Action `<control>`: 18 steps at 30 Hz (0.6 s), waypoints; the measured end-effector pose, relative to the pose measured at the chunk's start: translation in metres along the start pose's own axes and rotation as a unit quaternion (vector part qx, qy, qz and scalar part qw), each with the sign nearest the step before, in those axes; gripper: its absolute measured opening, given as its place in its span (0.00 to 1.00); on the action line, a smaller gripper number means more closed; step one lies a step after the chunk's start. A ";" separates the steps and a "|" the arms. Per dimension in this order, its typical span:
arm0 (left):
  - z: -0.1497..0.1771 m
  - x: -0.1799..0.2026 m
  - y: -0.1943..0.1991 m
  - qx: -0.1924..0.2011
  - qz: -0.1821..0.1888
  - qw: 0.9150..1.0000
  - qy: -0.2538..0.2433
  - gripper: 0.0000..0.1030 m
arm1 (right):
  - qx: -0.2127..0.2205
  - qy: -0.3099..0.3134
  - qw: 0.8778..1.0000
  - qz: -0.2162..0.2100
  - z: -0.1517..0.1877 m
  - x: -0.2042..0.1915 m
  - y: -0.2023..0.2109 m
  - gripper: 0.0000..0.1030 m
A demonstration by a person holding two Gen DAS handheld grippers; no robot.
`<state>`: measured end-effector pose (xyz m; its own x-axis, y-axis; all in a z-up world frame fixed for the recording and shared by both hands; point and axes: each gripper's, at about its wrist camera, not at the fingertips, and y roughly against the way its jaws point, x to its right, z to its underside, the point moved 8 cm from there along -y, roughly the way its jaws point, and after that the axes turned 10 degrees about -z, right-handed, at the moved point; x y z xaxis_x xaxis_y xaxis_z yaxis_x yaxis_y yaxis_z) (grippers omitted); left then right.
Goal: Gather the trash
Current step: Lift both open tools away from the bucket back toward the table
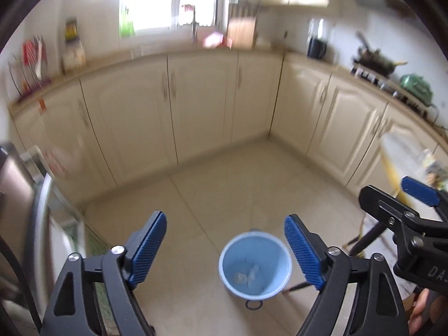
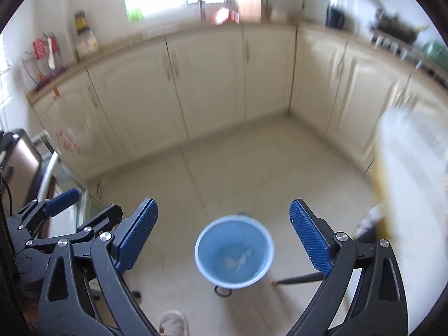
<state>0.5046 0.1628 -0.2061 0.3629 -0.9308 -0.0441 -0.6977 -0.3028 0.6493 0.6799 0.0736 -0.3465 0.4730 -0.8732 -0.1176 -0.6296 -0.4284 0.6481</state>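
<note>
both tongs [image 1: 225,247] [image 2: 224,240] agape above bin [image 1: 255,266]

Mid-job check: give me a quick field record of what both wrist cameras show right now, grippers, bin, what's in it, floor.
left gripper: open, holding nothing, above the floor
right gripper: open, holding nothing, beside the left one
bin: blue bucket standing upright on the tiled floor, seen from above between the fingers in both views
bin contents: a few pale crumpled scraps at the bottom; what kind is too blurred to tell
nearby: dark chair leg right of the bucket; cream cabinets behind
image quality: motion blur in both views
</note>
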 end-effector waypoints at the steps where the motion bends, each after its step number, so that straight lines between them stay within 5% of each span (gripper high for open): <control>1: -0.001 0.005 0.016 0.014 -0.001 1.000 -0.003 0.87 | 0.019 0.010 1.000 0.013 -0.005 -0.003 0.021 0.98; 8: 0.001 0.056 0.145 0.129 0.027 0.991 -0.005 0.97 | 0.146 0.018 0.987 0.067 -0.028 -0.008 0.191 1.00; 15: 0.015 0.088 0.248 0.216 0.069 0.974 -0.010 0.99 | 0.222 0.009 0.969 0.106 -0.025 -0.008 0.323 1.00; 18: 0.055 0.086 0.281 0.246 0.083 0.966 -0.012 0.99 | 0.248 0.003 0.962 0.116 -0.017 -0.009 0.368 1.00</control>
<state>0.3059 -0.0132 -0.0691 0.2107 -0.9775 0.0072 -0.9561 -0.2045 0.2097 0.4544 -0.0727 -0.0943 0.2860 -0.9582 -0.0077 -0.9348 -0.2807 0.2177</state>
